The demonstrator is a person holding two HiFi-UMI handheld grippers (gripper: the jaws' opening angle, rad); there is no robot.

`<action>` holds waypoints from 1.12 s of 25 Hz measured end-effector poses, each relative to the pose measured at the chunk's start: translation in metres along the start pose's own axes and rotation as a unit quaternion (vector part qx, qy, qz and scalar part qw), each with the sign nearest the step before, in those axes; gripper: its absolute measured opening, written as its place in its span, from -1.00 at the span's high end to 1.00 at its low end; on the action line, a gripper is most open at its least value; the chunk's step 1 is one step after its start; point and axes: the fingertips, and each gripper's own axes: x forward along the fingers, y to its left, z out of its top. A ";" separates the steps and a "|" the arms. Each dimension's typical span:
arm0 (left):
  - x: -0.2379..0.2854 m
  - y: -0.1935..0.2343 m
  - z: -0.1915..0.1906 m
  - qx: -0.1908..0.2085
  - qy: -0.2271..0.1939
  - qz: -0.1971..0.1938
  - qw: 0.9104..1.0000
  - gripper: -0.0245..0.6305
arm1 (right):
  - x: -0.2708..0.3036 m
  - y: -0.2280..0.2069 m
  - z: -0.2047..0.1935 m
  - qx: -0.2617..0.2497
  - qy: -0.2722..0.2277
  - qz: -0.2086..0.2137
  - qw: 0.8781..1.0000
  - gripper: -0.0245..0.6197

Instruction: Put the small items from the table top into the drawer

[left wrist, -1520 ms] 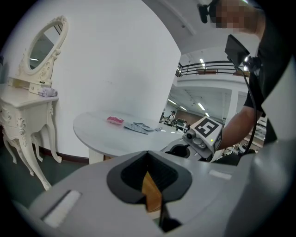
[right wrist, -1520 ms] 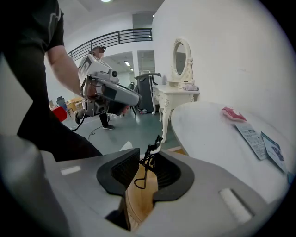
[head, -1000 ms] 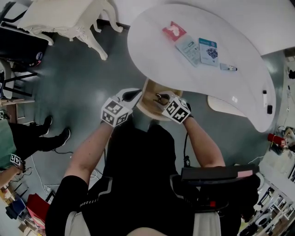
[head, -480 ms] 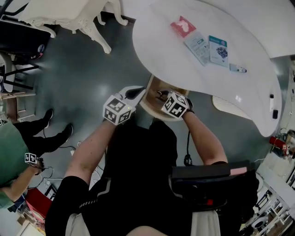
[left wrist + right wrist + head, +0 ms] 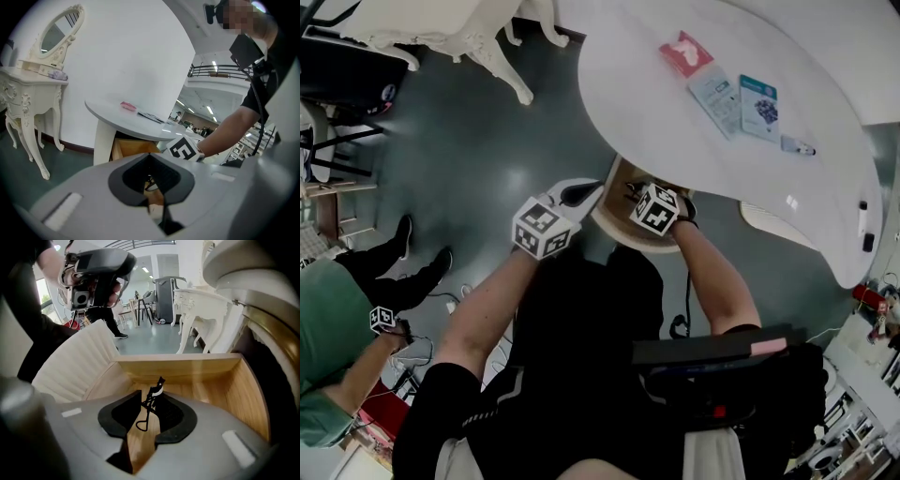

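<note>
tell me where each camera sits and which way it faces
Head view: on the person's head, facing steeply down at white table, open drawer and floor; shows torso, both forearms, left gripper, right gripper.
Left gripper view: on the left gripper, looking across at table and drawer; shows right forearm and right gripper.
Right gripper view: on the right gripper, looking into the drawer past jaws holding an eyelash curler; shows the hand-held left gripper.
Shared: all three see the drawer.

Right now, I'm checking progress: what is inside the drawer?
Inside the wooden drawer, only an eyelash curler shows, held upright in the right claw. The claw's body covers the near floor, so anything there is hidden.
</note>
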 end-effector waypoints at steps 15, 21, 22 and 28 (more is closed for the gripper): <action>-0.012 0.003 -0.014 -0.011 0.017 -0.003 1.000 0.92 | 0.037 -0.021 -0.024 -0.001 0.052 -0.019 0.998 0.61; -0.014 -0.005 -0.015 -0.014 0.018 -0.023 0.999 0.92 | 0.043 -0.032 -0.028 0.007 0.054 -0.039 0.998 0.58; -0.016 -0.006 -0.014 -0.015 0.018 -0.022 0.999 0.92 | 0.044 -0.033 -0.028 0.011 0.054 -0.040 0.998 0.58; -0.025 -0.005 -0.010 -0.023 0.019 -0.012 0.999 0.92 | 0.050 -0.038 -0.038 0.031 0.060 -0.047 0.997 0.55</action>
